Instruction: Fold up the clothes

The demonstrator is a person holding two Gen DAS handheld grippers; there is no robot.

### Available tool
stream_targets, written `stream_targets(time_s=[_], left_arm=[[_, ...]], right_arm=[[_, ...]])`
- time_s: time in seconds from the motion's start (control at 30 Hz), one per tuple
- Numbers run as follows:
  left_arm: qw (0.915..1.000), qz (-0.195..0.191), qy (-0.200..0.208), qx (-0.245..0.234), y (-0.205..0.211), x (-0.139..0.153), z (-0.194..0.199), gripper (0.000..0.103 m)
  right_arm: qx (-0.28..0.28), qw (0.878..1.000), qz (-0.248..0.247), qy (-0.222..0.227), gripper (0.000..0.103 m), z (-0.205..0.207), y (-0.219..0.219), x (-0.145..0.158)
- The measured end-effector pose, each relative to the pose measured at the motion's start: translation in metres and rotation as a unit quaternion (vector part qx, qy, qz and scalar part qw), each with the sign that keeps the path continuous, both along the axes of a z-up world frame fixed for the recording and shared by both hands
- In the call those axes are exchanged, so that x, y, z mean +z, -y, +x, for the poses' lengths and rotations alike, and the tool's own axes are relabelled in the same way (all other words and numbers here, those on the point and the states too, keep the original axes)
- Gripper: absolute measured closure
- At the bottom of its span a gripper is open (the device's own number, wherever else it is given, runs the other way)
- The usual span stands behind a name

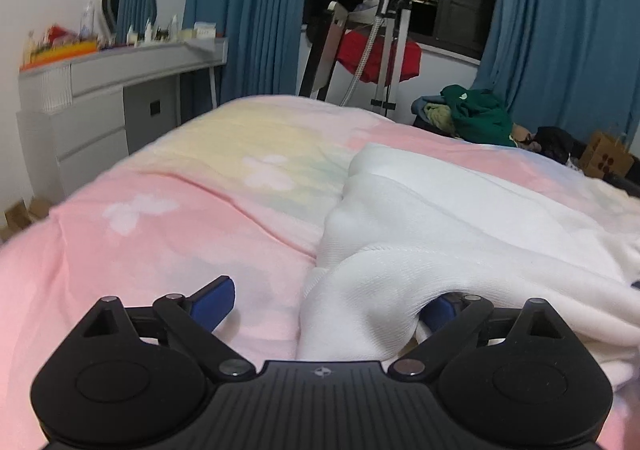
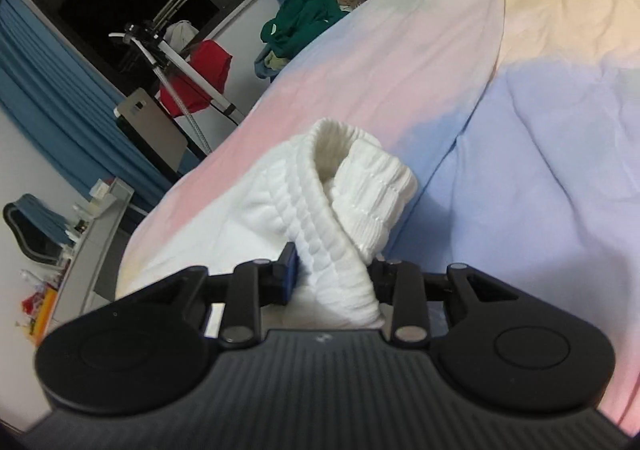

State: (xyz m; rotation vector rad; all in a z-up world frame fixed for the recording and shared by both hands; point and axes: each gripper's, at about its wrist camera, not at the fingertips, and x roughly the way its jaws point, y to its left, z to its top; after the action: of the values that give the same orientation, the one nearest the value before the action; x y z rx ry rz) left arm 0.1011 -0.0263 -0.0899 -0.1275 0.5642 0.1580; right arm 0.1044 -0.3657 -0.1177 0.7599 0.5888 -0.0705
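A white knitted garment lies on the pastel bedspread, bunched toward my side. My left gripper stands open and wide. Its left blue pad is bare above the bedspread, and a fold of the white fabric drapes over its right pad, with nothing pinched. In the right wrist view my right gripper is shut on a ribbed edge of the white garment. The fabric fills the gap between the pads and curls up in front of them.
A grey dresser with a mirror and bottles stands left of the bed. Beyond the far edge are a stand with a red cloth, a green clothes pile, a cardboard box and blue curtains.
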Motion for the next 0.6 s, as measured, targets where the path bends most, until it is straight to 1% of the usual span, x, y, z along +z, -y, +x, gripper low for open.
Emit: stream_targets(time_s=[0.1, 0.2, 0.23, 0.27, 0.3, 0.37, 0.43, 0.5, 0.53, 0.6], left_arm=[[1.0, -0.005, -0.004, 0.001, 0.002, -0.002, 0.001, 0.006], [0.9999, -0.011, -0.008, 0.004, 0.006, -0.004, -0.003, 0.006], [0.9999, -0.012, -0.009, 0.004, 0.007, -0.005, -0.001, 0.006], [0.9999, -0.011, -0.01, 0.004, 0.007, -0.005, 0.001, 0.006], [0.9999, -0.011, -0.01, 0.004, 0.007, -0.006, 0.003, 0.006], [0.9999, -0.012, -0.012, 0.004, 0.007, -0.006, 0.005, 0.006], [0.9998, -0.014, -0.014, 0.006, 0.007, -0.006, 0.005, 0.006], [0.9998, -0.012, -0.015, 0.007, 0.007, -0.006, 0.005, 0.006], [0.9998, -0.012, -0.015, 0.007, 0.007, -0.005, 0.006, 0.006], [0.9997, -0.013, -0.017, 0.01, 0.007, -0.006, 0.006, 0.006]], right_arm=[[0.005, 1.0, -0.006, -0.006, 0.065, 0.001, 0.001, -0.002], [-0.005, 1.0, 0.004, -0.026, 0.045, -0.001, 0.005, -0.009], [-0.011, 0.999, 0.013, -0.032, 0.033, -0.003, 0.008, -0.012], [-0.016, 0.999, 0.025, -0.04, 0.023, -0.002, 0.011, -0.017], [-0.019, 0.998, 0.038, -0.048, 0.019, -0.001, 0.013, -0.022], [-0.01, 0.996, 0.069, -0.056, 0.018, 0.002, 0.014, -0.033], [0.013, 0.994, 0.096, -0.058, 0.018, 0.01, 0.013, -0.043], [0.035, 0.991, 0.112, -0.057, 0.016, 0.017, 0.01, -0.049], [0.041, 0.991, 0.117, -0.051, 0.015, 0.018, 0.009, -0.048], [0.052, 0.989, 0.136, -0.022, 0.014, 0.016, 0.008, -0.041]])
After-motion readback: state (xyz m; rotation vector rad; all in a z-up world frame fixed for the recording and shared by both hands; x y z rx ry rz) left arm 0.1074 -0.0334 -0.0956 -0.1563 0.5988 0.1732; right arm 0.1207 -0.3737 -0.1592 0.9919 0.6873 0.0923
